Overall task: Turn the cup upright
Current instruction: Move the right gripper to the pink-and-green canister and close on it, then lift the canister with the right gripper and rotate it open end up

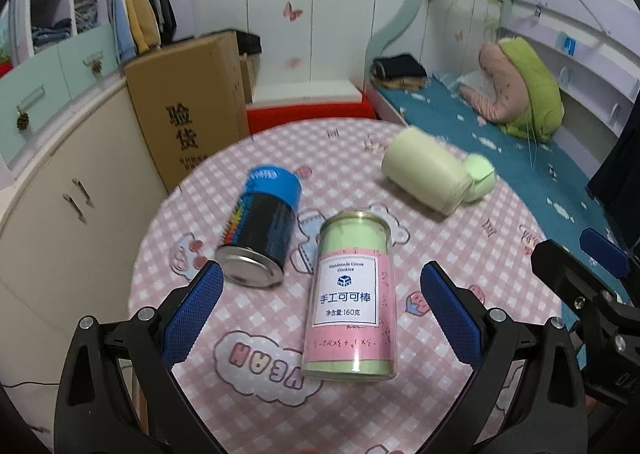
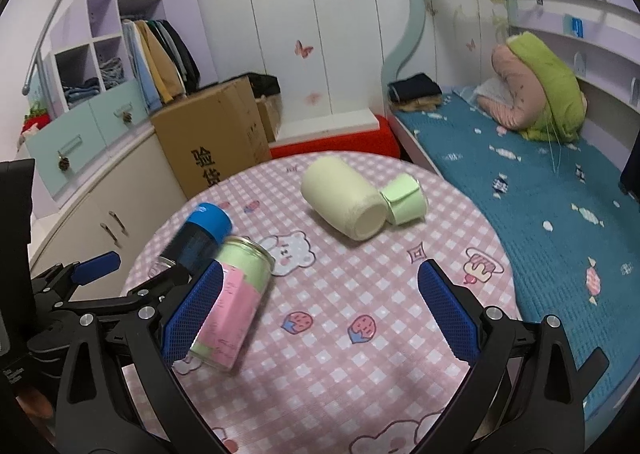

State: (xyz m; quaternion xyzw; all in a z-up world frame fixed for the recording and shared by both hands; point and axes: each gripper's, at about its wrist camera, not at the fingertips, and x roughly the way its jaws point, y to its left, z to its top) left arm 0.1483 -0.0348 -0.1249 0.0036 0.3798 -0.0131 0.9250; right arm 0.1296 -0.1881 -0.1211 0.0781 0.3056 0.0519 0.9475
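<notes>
the round pink-checked worktop (image 2: 360, 334) carries a pale green cup (image 2: 344, 200) on its side at the far edge, long axis diagonal, lid (image 2: 404, 200) end right. only the left view shows the cocoa-stick can's label (image 1: 347, 292) (blue-lidded can (image 1: 262, 228) beside). left tool (image 1: 322, 314) and right tool (image 2: 320, 310) gape wide, empty.

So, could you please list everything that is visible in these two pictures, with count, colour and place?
Table: one, round, pink checked cloth, in front.
Cream cup: one, pale yellow-green, lying on its side, far right part of table.
Green lid: one, light green, touching the cup's end.
Blue-capped can: one, dark with blue cap, lying on its side, left.
Cookie tube: one, pink and green, lying on its side, near centre.
Cardboard box: one, brown, behind table, left.
Bed: one, teal cover, right.
Left gripper: black, blue pads, open.
Right gripper: same, open.
</notes>
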